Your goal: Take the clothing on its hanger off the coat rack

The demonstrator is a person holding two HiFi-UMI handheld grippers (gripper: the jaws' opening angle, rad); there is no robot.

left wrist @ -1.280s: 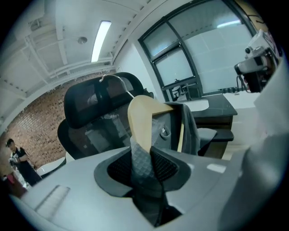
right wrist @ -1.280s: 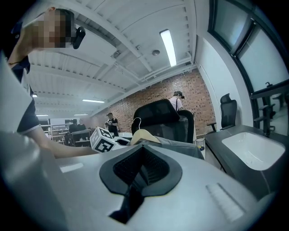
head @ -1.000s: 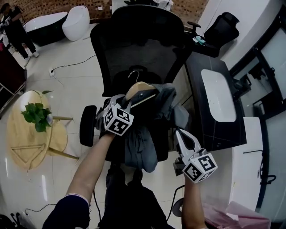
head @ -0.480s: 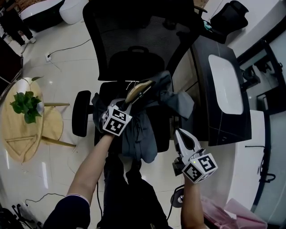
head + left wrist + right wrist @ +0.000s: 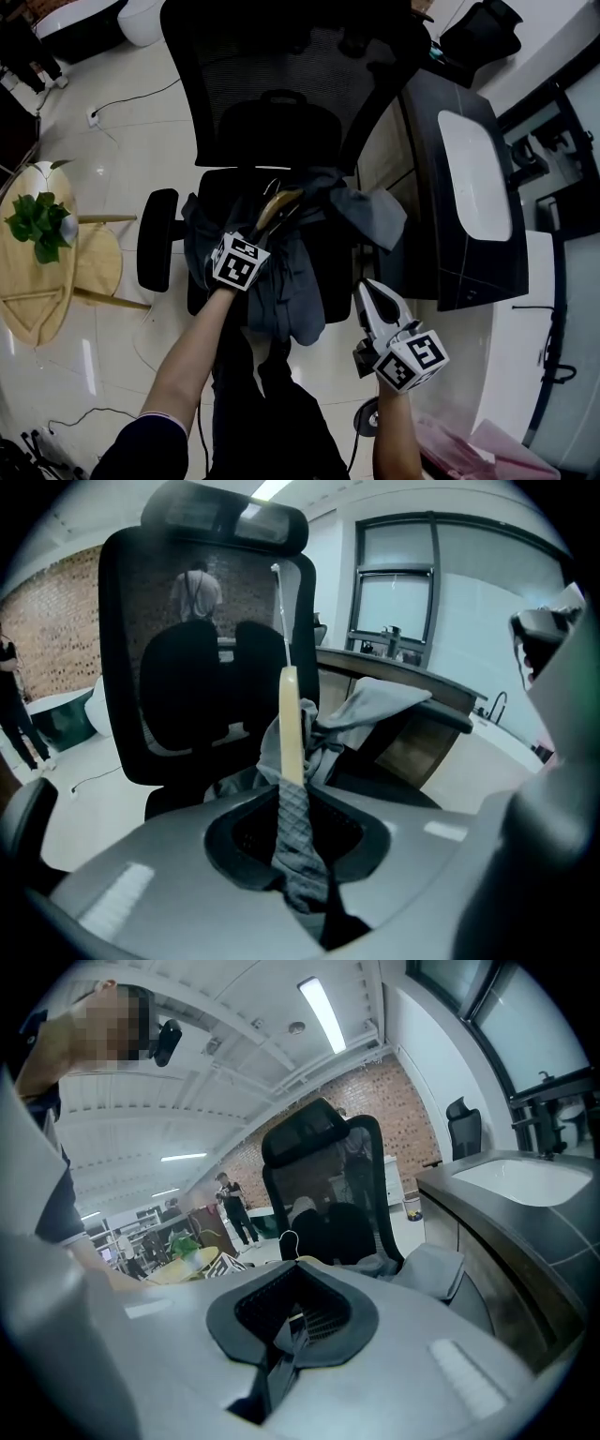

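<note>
Tongs first: the right tongs (image 5: 370, 292) are hanging shut and empty, just right of the office chair (image 5: 281, 84). The left tongs (image 5: 261, 230) are clamping the wooden hanger (image 5: 278, 202) through a fold of the grey clothing (image 5: 298, 291), their jaws having just been closing on it. The garment is draping over the chair's seat, looking soft and light. The stiff hanger seems the surer hold. Against a second ago, both hands are sitting lower, and the hanger is down from backrest level towards the seat.
</note>
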